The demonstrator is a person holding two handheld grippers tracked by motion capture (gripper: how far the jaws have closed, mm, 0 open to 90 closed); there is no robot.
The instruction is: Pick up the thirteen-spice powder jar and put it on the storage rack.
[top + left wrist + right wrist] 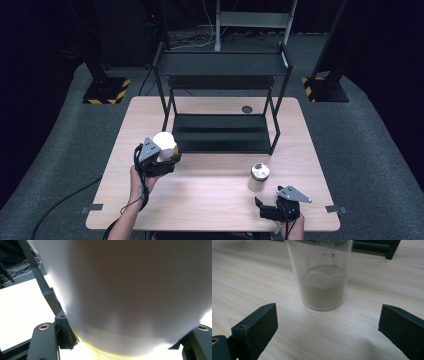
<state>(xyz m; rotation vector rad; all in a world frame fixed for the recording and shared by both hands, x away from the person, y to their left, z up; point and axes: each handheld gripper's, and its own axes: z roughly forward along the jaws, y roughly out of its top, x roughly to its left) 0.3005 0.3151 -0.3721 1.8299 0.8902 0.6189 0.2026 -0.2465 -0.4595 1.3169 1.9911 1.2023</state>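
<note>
My left gripper [167, 156] is shut on a white round container [164, 142], lifted off the table just left of the black rack's lower shelf [220, 132]. In the left gripper view the white container [135, 290] sits very close between the jaws, with a yellowish band at its bottom edge. A clear jar [259, 177] with a metal lid stands on the table at the right. In the right gripper view the jar [322, 277] holds brownish powder and stands a short way beyond the jaws. My right gripper [259, 205] [327, 332] is open near the front edge, with nothing between its jaws.
A black two-tier metal rack [222, 65] stands at the back middle of the wooden table [210, 185]. A small dark round cap [246, 109] is set into the tabletop behind the lower shelf. Cables trail from both grippers.
</note>
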